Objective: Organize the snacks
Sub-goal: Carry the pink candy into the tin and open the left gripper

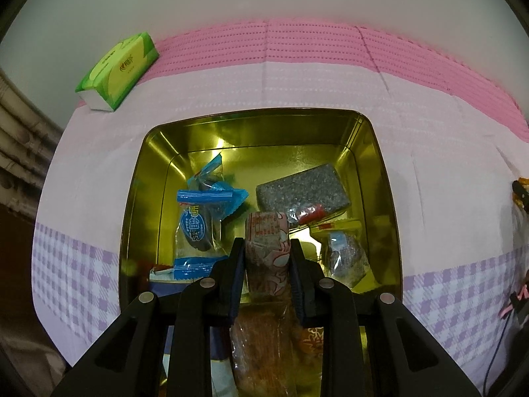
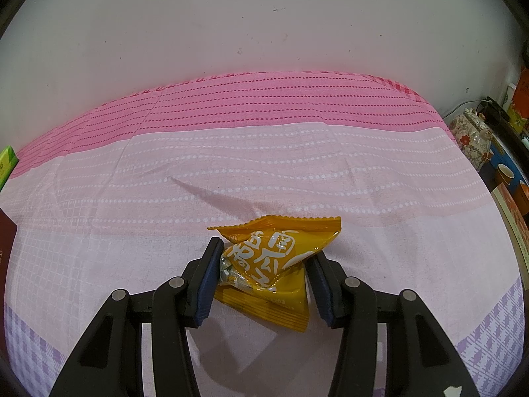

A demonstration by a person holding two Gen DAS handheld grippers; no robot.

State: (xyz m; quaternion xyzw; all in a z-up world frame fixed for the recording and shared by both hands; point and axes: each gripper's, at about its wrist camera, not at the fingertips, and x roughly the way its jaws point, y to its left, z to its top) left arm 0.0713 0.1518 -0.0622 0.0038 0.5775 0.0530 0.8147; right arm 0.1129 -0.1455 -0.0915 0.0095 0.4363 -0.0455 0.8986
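Looking along the left wrist camera, the left gripper (image 1: 267, 248) reaches forward and down over the open gold tin (image 1: 380, 172), its 2 fingers pressed narrow against the sides of a pink-patterned snack pack (image 1: 266, 251). That pack stands between the pads with its long axis running away from the camera, far end pointing into the tin. Inside the tin lie a blue-edged clear packet (image 1: 195, 231) at the left, lengthwise toward the far wall, a grey speckled bar (image 1: 302, 192) at the right, turned slantwise, and a smaller clear-wrapped dark snack (image 1: 347, 258) near the right wall. A green tissue pack (image 1: 120, 69) sits well apart on the pink cloth (image 1: 429, 139), at the far left.

From the right wrist camera, the right gripper (image 2: 264, 261) is held low over the pink cloth (image 2: 231, 165), its fingers set around an orange snack packet (image 2: 274, 258). Both pads touch the packet's sides, which bulge and crumple between them. The packet's long axis runs slantwise, its crimped far end pointing up and right; its near end rests on the cloth. A floral teapot (image 2: 471, 139) stands beyond the cloth's right edge.
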